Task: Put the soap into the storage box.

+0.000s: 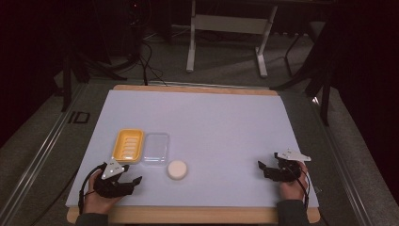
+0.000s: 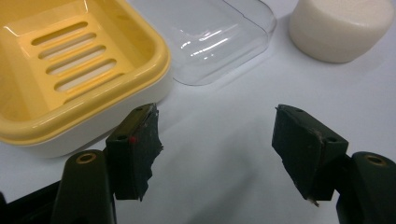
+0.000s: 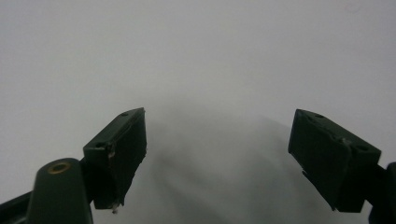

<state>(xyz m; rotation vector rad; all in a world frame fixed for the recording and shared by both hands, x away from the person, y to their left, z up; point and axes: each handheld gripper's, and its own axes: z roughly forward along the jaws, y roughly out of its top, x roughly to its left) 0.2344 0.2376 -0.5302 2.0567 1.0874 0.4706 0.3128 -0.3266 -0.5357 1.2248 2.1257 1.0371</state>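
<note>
Left tool jaws apart, nothing between them, resting on the white worktop at 7 o'clock. Yellow slotted plastic soap dish, clear plastic lid and round white soap bar lie just ahead of it. Right tool at 4 o'clock, jaws apart, empty.

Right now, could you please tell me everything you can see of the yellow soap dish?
The yellow soap dish is a rounded rectangular tray of glossy plastic with drain slots across its floor, seated on a cream-white base. It is empty, upright on the white table, beside the clear lid. The left gripper hovers just short of it.
</note>
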